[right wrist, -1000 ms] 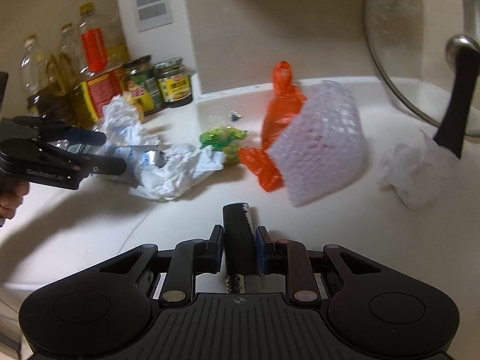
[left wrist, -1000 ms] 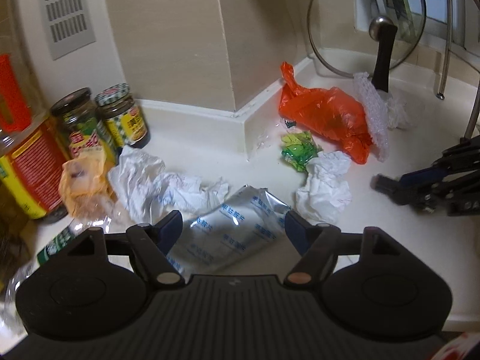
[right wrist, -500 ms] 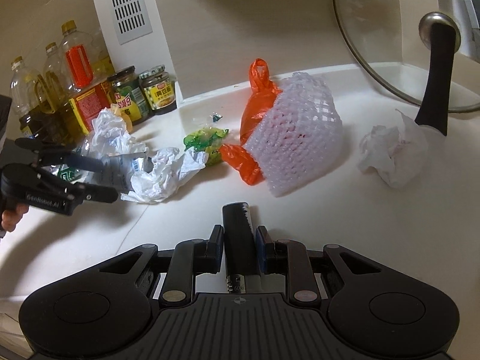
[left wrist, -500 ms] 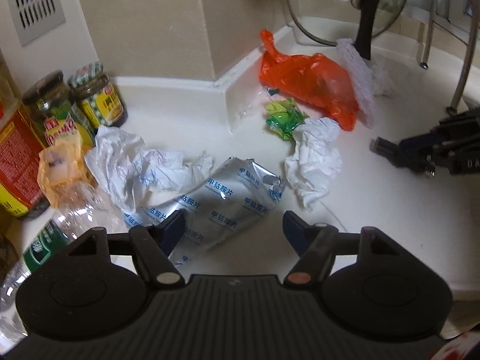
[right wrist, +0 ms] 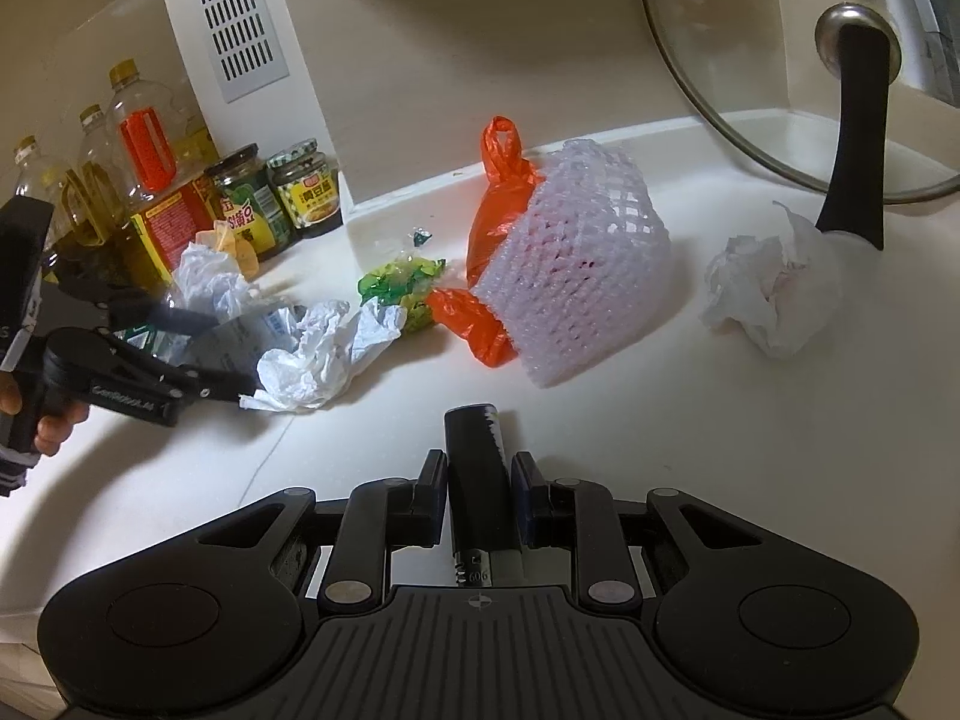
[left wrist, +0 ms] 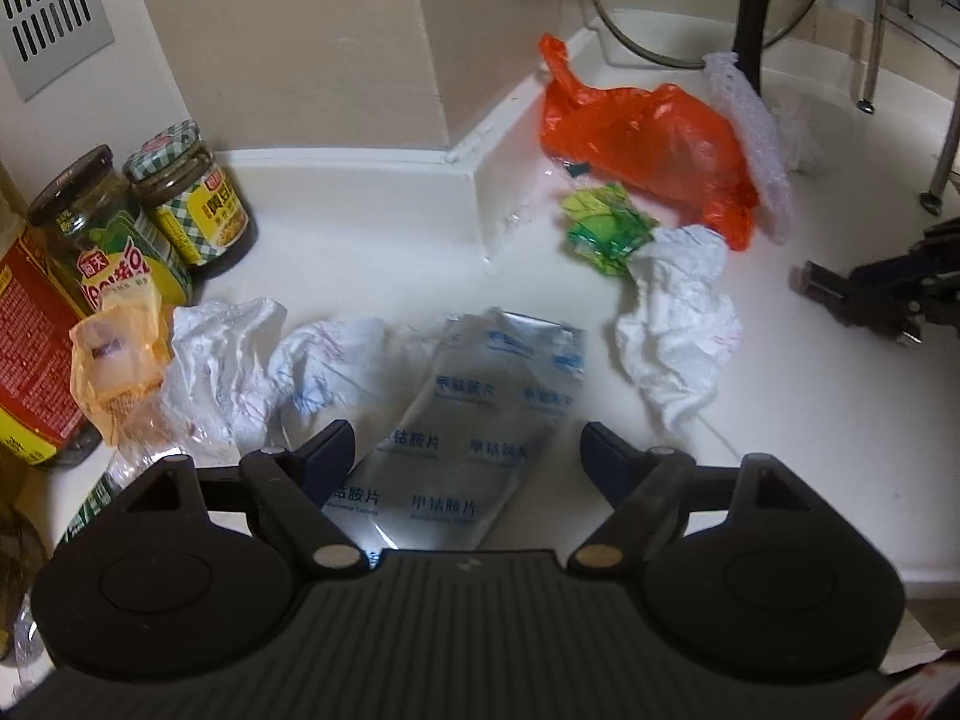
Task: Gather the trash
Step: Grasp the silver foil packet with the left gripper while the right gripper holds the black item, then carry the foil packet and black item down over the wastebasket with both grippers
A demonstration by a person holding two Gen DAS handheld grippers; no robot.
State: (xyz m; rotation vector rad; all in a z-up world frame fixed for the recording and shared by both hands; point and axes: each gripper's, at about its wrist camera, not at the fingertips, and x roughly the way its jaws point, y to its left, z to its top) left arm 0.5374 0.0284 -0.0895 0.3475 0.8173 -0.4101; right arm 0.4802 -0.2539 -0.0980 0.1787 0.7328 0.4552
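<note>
Trash lies spread on the white counter (left wrist: 372, 252). A silver foil pouch (left wrist: 474, 420) with blue print lies flat between the fingers of the left gripper (left wrist: 465, 456). The jaws of this gripper are wide and are opening, and the pads do not press the pouch. To the left of the pouch there is crumpled white paper (left wrist: 252, 360) and a small orange wrapper (left wrist: 114, 354), close to two jars (left wrist: 150, 210). To the right lies another crumpled paper (left wrist: 678, 324). Behind it is a green wrapper (left wrist: 606, 228), then an orange bag (left wrist: 648, 144) near the wall corner. A white foam net (right wrist: 582, 264) leans on the orange bag. A tissue (right wrist: 774, 294) lies by the black handle of a glass lid (right wrist: 852, 138), which stands against the wall. The right gripper (right wrist: 480, 480) has narrow jaws, closed on a black battery (right wrist: 477, 480) that points forward. It is held over the bare counter, well apart from the trash pile.
</note>
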